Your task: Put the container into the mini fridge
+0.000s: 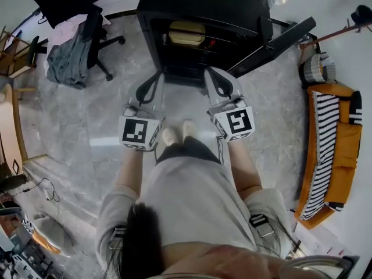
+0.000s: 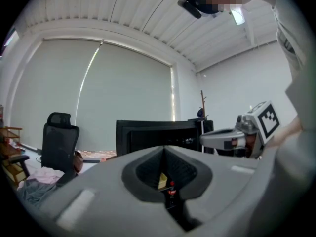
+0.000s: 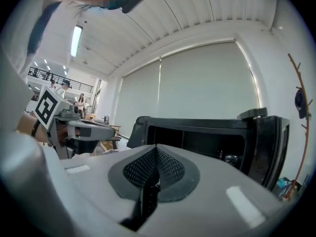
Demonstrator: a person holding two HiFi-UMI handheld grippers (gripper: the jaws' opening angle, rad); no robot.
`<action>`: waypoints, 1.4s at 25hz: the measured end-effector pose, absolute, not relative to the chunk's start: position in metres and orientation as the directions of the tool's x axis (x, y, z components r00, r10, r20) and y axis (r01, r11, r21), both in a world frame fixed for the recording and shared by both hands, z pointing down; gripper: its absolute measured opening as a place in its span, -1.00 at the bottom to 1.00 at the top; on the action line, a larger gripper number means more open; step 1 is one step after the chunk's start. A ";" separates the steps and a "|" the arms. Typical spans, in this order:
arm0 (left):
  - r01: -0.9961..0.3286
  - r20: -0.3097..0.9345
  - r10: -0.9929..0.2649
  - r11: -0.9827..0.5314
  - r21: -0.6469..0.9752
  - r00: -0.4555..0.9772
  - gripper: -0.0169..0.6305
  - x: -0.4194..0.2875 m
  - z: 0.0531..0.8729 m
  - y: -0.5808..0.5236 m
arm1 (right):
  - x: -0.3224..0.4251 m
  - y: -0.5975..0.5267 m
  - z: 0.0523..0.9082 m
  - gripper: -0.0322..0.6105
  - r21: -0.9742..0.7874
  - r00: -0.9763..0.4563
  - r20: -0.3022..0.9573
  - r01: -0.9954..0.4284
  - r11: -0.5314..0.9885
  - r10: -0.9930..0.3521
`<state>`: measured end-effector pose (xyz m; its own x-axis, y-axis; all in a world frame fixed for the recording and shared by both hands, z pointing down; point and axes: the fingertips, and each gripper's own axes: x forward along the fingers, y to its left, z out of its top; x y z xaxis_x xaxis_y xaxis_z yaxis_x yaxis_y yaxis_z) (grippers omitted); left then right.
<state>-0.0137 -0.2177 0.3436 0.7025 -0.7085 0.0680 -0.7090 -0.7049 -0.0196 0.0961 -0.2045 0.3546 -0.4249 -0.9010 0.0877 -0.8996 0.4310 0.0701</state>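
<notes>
Pale yellow container [image 1: 187,33] lying on upper shelf inside black mini fridge [image 1: 200,16], door open, frame's top centre

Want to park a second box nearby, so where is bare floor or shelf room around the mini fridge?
Bare floor lies between the mini fridge and the office chair, plus a strip between fridge and the person's shoes. The yellow container fills the upper shelf; the open door crowds the right. Lower shelves: too dark to judge.
</notes>
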 end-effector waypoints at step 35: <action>-0.705 0.015 -0.706 -0.708 -0.028 0.708 -0.94 0.001 0.311 -0.200 | 0.108 -0.171 0.317 -0.91 0.014 -0.400 -0.007 -0.916 0.400 -0.916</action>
<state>0.0008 -0.2000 0.3107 0.7081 -0.7060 0.0146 -0.7055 -0.7082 -0.0281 0.1077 -0.1712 0.3168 -0.4003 -0.9164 -0.0074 -0.9163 0.4001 0.0141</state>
